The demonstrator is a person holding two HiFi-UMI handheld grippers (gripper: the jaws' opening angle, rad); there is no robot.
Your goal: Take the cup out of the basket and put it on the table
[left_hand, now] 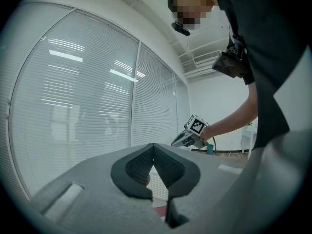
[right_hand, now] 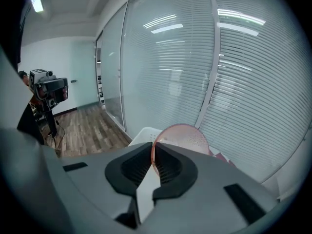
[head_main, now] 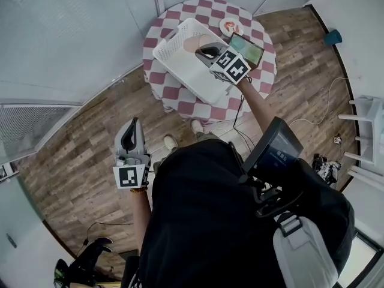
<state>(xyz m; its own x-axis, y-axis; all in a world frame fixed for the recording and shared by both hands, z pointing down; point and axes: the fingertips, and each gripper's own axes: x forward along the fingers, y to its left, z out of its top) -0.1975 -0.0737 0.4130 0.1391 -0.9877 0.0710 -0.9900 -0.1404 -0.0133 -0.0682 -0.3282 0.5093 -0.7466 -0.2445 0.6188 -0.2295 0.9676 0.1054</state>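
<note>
A translucent pink cup (head_main: pixel 193 43) hangs just above the white slatted basket (head_main: pixel 180 62) on the round table with a red-and-white checked cloth (head_main: pixel 180 98). My right gripper (head_main: pixel 204 50) is shut on the cup's rim. In the right gripper view the cup (right_hand: pixel 185 136) stands beyond the closed jaws of the right gripper (right_hand: pixel 152 147), with the basket's corner (right_hand: pixel 143 133) below it. My left gripper (head_main: pixel 131 132) is held far from the table, over the wooden floor, jaws together and empty. In the left gripper view the left gripper (left_hand: pixel 153 147) faces the window blinds.
A small plate (head_main: pixel 230 26) and a dark tablet (head_main: pixel 247 48) lie on the table behind the basket. A teal cup (head_main: pixel 332 38) stands on the floor at the far right. White furniture (head_main: pixel 366 119) is at the right edge. A camera on a stand (right_hand: pixel 46 89) is across the room.
</note>
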